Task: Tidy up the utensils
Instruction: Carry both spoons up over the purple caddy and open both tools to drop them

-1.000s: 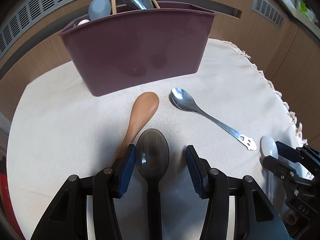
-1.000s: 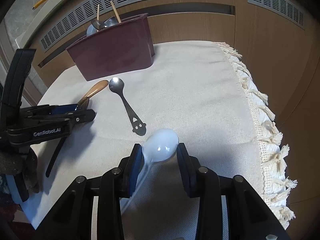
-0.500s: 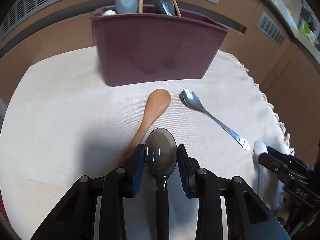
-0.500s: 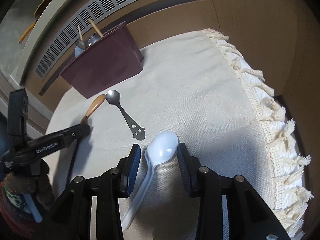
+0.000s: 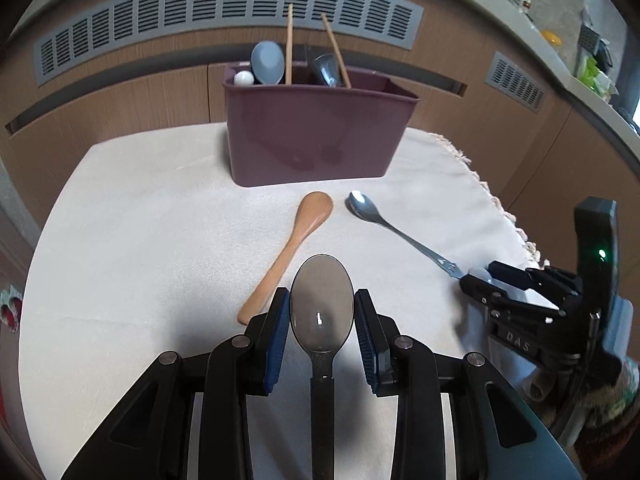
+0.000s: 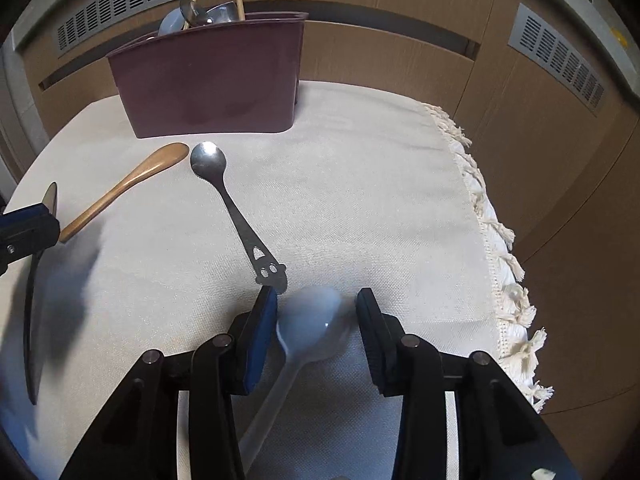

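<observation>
My left gripper (image 5: 321, 322) is shut on a dark translucent spoon (image 5: 321, 310), bowl forward, held above the cloth. My right gripper (image 6: 316, 328) is shut on a white plastic spoon (image 6: 310, 330), gripped at the bowl, its handle trailing back. A wooden spoon (image 5: 292, 248) and a steel spoon (image 5: 394, 228) lie on the cloth in front of a maroon utensil holder (image 5: 316, 132). The holder carries chopsticks, a blue spoon and steel utensils. In the right wrist view the holder (image 6: 208, 84), wooden spoon (image 6: 128, 188) and steel spoon (image 6: 232, 208) show too.
The table is covered by a cream cloth (image 6: 360, 200) with a tasselled fringe (image 6: 492, 236) along its right edge. Wooden cabinet fronts with grey vents (image 5: 224, 12) stand behind the table. The right gripper's body (image 5: 540, 308) shows at the right of the left wrist view.
My left gripper has closed on the dark spoon and lifted it. My right gripper has lifted the white spoon and swung toward the holder.
</observation>
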`<state>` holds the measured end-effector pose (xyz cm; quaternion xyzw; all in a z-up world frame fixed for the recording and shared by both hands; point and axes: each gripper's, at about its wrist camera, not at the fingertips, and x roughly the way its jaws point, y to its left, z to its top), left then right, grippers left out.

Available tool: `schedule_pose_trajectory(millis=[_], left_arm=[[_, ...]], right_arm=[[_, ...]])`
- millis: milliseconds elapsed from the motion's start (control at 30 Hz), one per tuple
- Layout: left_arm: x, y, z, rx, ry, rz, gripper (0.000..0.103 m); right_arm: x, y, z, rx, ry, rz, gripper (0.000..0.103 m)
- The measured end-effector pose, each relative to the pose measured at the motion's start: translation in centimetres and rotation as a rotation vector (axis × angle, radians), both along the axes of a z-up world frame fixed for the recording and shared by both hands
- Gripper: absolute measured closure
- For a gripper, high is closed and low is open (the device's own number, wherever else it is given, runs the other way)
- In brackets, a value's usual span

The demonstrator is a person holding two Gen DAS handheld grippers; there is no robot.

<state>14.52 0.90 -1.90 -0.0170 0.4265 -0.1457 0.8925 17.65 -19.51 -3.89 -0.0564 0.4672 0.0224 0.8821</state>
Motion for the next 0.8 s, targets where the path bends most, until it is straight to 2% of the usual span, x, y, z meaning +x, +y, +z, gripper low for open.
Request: schedule_pose_trajectory(millis=[167,300,467,567,733,800], left_arm=[[-0.7,-0.4,0.2,-0.015,-0.015,-0.006,0.070],[-0.9,-0.4,0.1,-0.015,-0.012,-0.007,0.070],[-0.8,-0.1,0.0,-0.023,-0.010,0.003,0.070],[-0.8,0.2,-0.1,-0.027,-0.005,0.004,0.070],[-0.6,0.9,-0.5,-0.051,0.006,0.014,0.070],[-0.4,0.9,-0.6,-0.057,0.010,0.019,0.070]], right_arm=[[-0.3,-1.1,-0.1,0.040,-0.006,-0.002,0.065],[-0.8,-1.5,-0.2,0.091,-0.004,-0.065,0.063],[-1.1,-0.8,-0.1,0.074,0.026,-0.086,0.060],[-1.1,-0.7,0.0,0.048,0.045,-0.031,0.063],[-2.3,-1.9,0.1,0.038,0.043,-0.037,0.065],[-2.5,-2.4,0.0,0.068,0.034,-0.046,0.065]])
